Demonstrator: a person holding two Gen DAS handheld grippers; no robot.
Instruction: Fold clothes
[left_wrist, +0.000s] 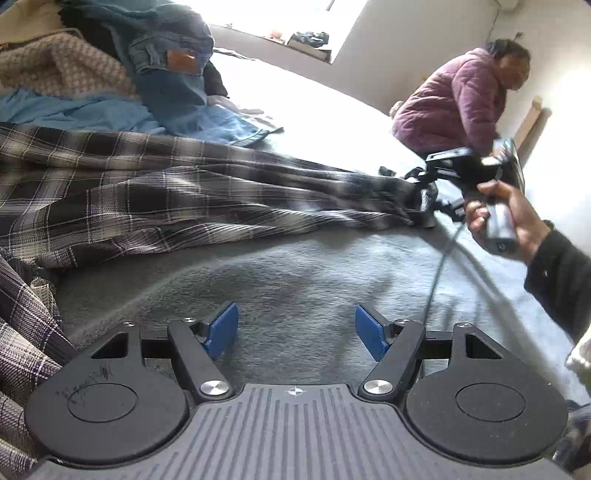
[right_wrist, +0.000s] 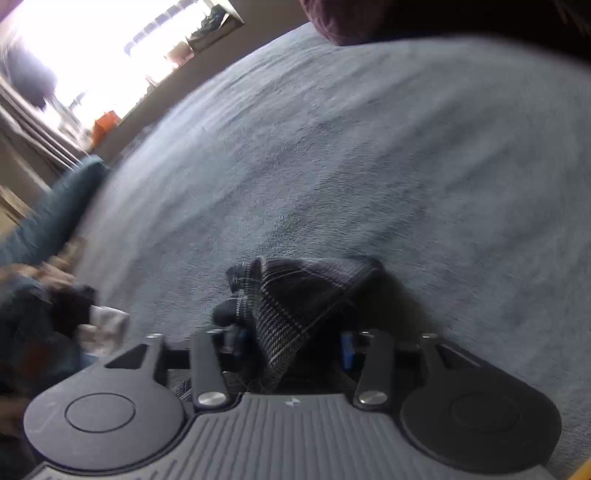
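Plaid cloth (left_wrist: 155, 192) lies stretched across the grey blanket (left_wrist: 295, 280) of the bed, beside a heap of jeans (left_wrist: 170, 55) and other clothes. Left tongs (left_wrist: 295, 328) hover released over bare blanket, nothing between the blue pads (left_wrist: 221, 328). Right tongs (right_wrist: 291, 343), gripped by a hand (left_wrist: 506, 218), have a corner of the cloth (right_wrist: 295, 306) between spread jaws; whether the pads press on it I cannot tell. A person in a purple jacket (left_wrist: 454, 103) crouches by the bed.

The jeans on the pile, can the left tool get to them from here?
Probably not yet. The left tool hangs open over bare grey blanket, and the plaid shirt lies spread between it and the jeans far back on the pile.
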